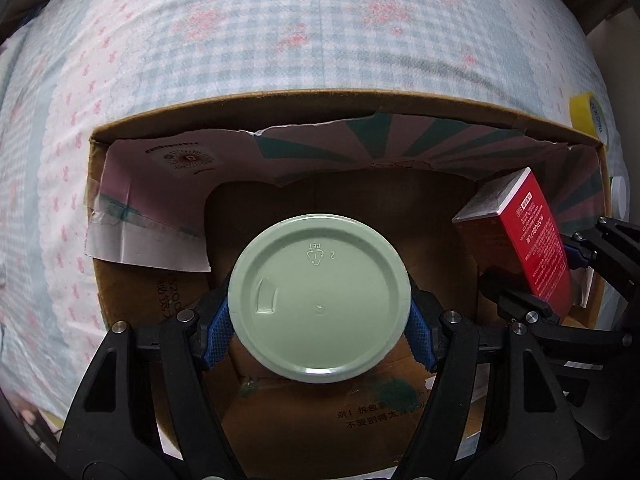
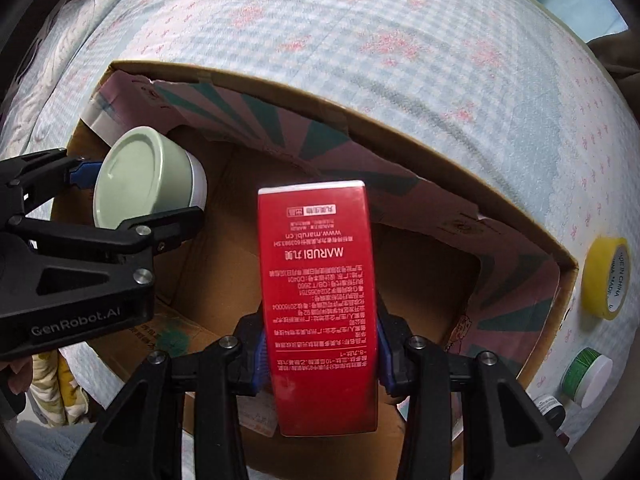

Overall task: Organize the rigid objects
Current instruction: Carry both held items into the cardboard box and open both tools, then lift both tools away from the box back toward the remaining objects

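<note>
My left gripper [image 1: 320, 320] is shut on a pale green jar [image 1: 319, 298], bottom towards the camera, held over the open cardboard box [image 1: 280, 98]. The jar [image 2: 150, 178] and left gripper [image 2: 132, 204] also show at the left of the right wrist view. My right gripper [image 2: 320, 354] is shut on a red Marubi carton [image 2: 320, 300], held upright over the same box [image 2: 360, 120]. In the left wrist view the red carton [image 1: 536, 240] and right gripper [image 1: 560, 280] sit at the box's right side.
The box rests on a checked, flower-print bedsheet [image 1: 280, 20]. To the box's right lie a yellow tape roll [image 2: 606, 278], a green-and-white jar [image 2: 588, 376] and a small dark bottle [image 2: 552, 406]. The tape roll [image 1: 590, 116] also shows in the left wrist view.
</note>
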`<action>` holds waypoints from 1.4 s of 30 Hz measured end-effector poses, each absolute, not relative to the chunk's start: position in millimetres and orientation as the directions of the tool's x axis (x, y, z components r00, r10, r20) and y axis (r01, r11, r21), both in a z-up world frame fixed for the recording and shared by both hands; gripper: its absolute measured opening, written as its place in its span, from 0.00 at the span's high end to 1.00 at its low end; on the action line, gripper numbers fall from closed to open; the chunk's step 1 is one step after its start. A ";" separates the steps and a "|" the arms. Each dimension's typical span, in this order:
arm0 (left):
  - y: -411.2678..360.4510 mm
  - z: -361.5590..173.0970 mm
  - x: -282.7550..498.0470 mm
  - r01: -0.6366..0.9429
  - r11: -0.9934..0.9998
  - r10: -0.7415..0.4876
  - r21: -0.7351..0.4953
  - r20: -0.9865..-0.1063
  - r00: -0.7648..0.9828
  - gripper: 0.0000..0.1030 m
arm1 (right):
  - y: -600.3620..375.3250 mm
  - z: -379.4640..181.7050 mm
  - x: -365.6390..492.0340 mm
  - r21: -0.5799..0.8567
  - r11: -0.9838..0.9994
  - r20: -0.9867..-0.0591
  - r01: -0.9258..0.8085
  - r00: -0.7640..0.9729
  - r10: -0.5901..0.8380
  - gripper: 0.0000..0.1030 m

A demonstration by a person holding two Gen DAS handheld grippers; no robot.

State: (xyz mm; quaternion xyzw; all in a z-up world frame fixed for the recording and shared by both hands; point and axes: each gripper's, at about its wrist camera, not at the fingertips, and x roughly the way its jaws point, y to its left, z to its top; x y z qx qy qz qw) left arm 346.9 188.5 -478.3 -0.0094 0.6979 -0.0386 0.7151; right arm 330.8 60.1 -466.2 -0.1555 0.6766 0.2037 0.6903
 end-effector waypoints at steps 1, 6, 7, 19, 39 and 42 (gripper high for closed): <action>187.8 -479.9 346.8 0.045 0.997 -0.062 -0.061 -0.998 0.021 0.34 | 58.3 -468.3 329.7 0.057 0.868 -0.998 -0.494 0.001 0.066 0.62; 186.2 -478.1 351.0 0.057 0.997 -0.058 -0.057 -0.998 0.013 0.32 | 50.5 -466.1 325.8 0.074 0.862 -0.995 -0.502 0.018 0.096 0.62; 185.6 -475.9 351.5 0.061 0.997 -0.058 -0.057 -0.998 0.016 0.21 | 50.4 -466.1 323.8 0.066 0.855 -0.995 -0.514 0.025 0.092 0.62; 185.9 -434.7 346.1 0.064 0.994 -0.089 -0.083 -0.991 0.099 0.00 | 37.3 -447.9 277.1 0.083 0.842 -0.988 -0.533 0.065 0.139 0.00; 234.8 -274.7 245.5 0.035 0.994 -0.109 -0.103 -0.939 0.325 0.00 | 41.9 -302.2 225.1 0.034 0.907 -0.963 -0.419 0.228 0.142 0.00; 233.1 -244.2 221.8 0.051 0.991 -0.133 -0.123 -0.913 0.384 0.00 | 40.4 -282.3 211.6 0.031 0.931 -0.953 -0.364 0.271 0.138 0.00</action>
